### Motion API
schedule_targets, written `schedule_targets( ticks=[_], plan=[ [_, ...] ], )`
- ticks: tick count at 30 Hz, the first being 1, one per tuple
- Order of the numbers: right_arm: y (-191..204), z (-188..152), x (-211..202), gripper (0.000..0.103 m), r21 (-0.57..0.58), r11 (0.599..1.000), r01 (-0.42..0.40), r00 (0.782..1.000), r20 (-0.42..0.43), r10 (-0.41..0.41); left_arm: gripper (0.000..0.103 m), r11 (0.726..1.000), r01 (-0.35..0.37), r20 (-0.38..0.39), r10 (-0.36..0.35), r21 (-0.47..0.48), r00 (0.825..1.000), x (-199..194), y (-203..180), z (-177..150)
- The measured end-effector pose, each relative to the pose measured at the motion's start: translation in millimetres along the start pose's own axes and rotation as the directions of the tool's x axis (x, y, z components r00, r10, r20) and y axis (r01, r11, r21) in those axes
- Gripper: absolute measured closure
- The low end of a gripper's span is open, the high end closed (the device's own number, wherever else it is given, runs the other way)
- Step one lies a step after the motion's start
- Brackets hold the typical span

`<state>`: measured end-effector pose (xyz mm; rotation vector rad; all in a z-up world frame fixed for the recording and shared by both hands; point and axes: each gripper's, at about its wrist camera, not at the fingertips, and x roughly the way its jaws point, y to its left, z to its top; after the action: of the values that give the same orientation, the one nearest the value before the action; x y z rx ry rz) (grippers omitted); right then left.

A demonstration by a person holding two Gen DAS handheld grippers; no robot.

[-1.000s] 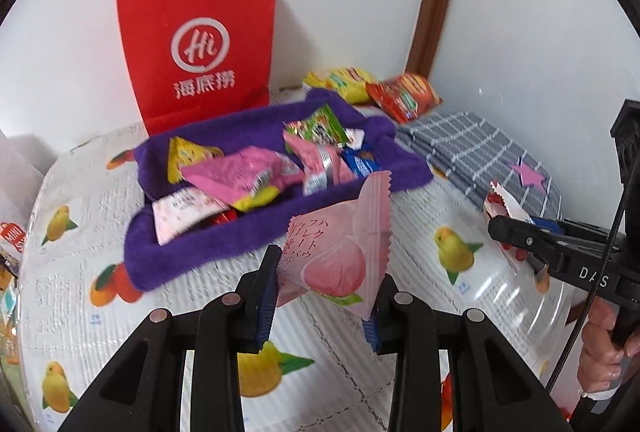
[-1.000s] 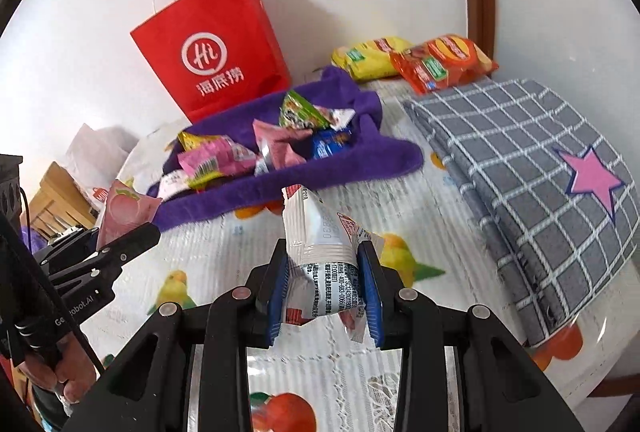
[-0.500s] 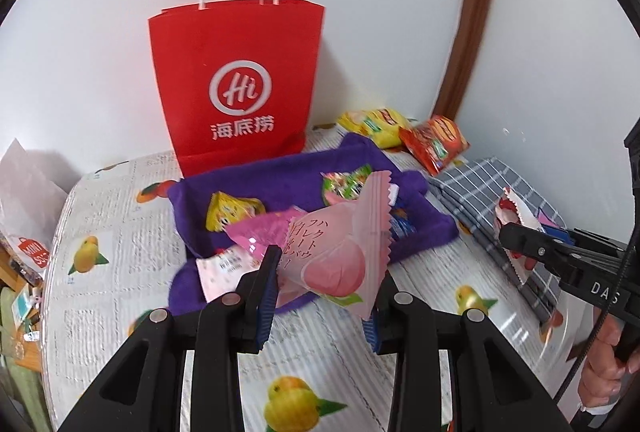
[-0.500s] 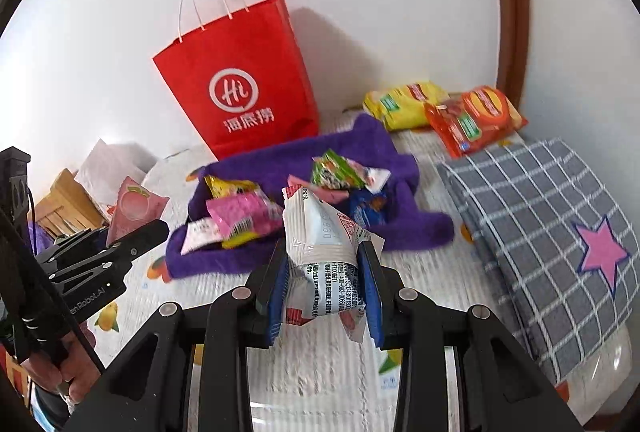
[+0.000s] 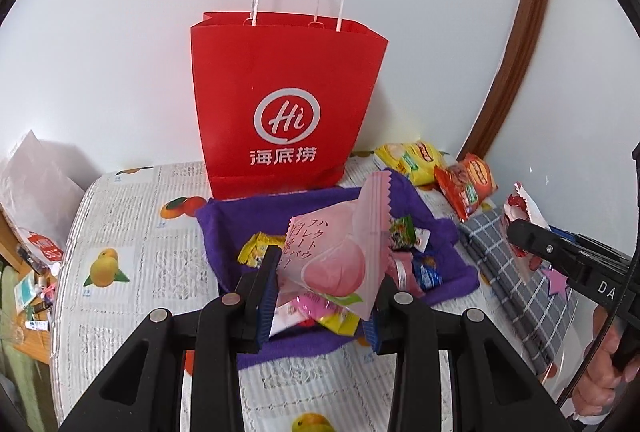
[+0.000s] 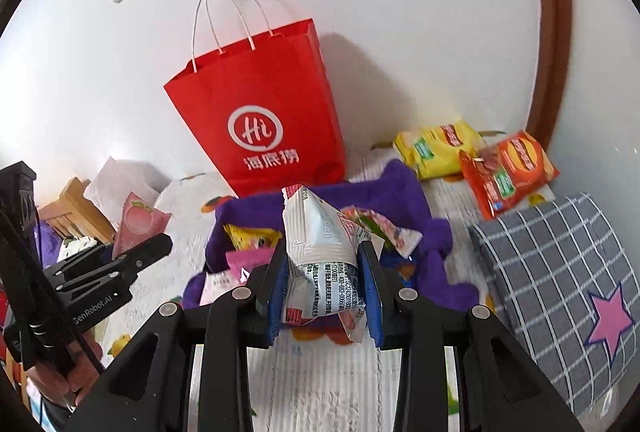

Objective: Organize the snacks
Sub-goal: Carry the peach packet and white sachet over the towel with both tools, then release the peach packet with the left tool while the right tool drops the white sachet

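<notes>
Fruit-print tablecloth [image 5: 132,272], white wall behind. Left gripper [image 5: 324,296] clamps pink peach packet [image 5: 336,260]; right gripper [image 6: 322,284] clamps white packet [image 6: 320,252]. Beyond: purple towel [image 5: 320,203] heaped with snacks, then red bag [image 5: 286,103]. Judgement: raise both above the bag's rim before releasing.

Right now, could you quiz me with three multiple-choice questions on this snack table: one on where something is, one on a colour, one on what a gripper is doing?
1. Where does the red paper bag stand?
A. behind the purple towel
B. on the checked cushion
C. on the floor

2. What colour is the packet in the left gripper?
A. green
B. pink
C. blue

3. The right gripper is:
A. open, empty
B. shut, empty
C. shut on a white packet

Answers: 1 A, bag stands upright beyond the towel; 2 B, pale pink peach wrapper; 3 C, pads press its sides.
</notes>
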<state>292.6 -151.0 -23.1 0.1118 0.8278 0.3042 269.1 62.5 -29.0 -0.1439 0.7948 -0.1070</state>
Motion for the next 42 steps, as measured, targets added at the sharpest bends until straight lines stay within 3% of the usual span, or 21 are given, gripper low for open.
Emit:
schedule_targets(
  ticks=[12,21,30,42],
  plan=[
    [-7.0,39.3,47.1,0.070,0.001,1.000,0.013,1.000,-0.028,-0.013,0.070,0.999,-0.012,-0.007,0.011,-0.038,1.000,34.2,15.7,33.0],
    [-10.6,53.6,94.4,0.070,0.024,1.000,-0.019,0.996,-0.082,0.021,0.070,0.997,-0.024,-0.055,0.019,-0.079,0.998,74.3,37.3,30.6],
    [-8.1,46.4,135.2,0.070,0.008,1.000,-0.028,0.988,-0.151,0.028,0.070,0.997,-0.033,-0.103,0.026,-0.067,0.994,97.7,47.6,26.4],
    [-29.3,39.7,160.2,0.070,0.012,1.000,0.002,0.973,-0.231,0.001,0.070,0.996,-0.041,-0.146,0.030,-0.077,0.989,115.5,49.5,22.4]
  ],
)
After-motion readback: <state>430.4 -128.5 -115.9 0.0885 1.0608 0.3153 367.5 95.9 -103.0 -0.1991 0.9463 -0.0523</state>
